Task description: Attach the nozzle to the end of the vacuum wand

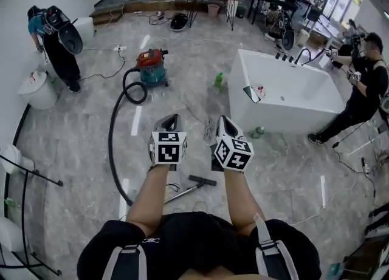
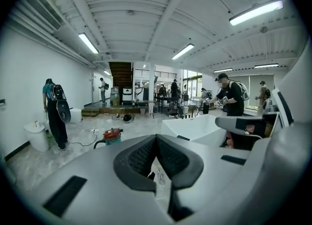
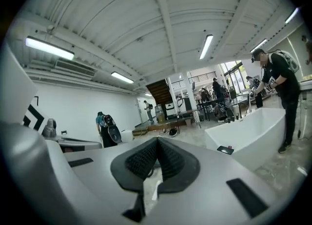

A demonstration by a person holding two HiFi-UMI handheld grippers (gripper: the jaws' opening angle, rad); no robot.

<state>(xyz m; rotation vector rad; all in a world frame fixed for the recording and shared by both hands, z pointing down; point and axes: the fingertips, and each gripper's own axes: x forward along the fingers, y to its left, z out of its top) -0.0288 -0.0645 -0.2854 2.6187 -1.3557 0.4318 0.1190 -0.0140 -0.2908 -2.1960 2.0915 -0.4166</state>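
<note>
While the person holds both tools up side by side, the left gripper point(image 1: 169, 121) and the right gripper point(image 1: 225, 122) each have their jaws pressed together, with nothing between the pads; both gripper views show the ribbed black pads meeting in a closed line. At six o'clock from the grippers, between the person's forearms, the vacuum wand point(image 1: 180, 193) lies flat on the marbled floor point(image 1: 79, 145) as a thin silver tube. The dark nozzle point(image 1: 203, 180) lies at its upper right end, touching it; whether the two are joined I cannot tell. A black hose point(image 1: 113, 128) curves from the red-topped canister vacuum point(image 1: 151, 67) at eleven o'clock down toward seven o'clock. A white bathtub point(image 1: 292, 99) stands at two o'clock with a dark phone point(image 1: 252, 94) on its near rim. A green bottle point(image 1: 218, 79) stands on the floor at twelve o'clock, between vacuum and tub.
</note>
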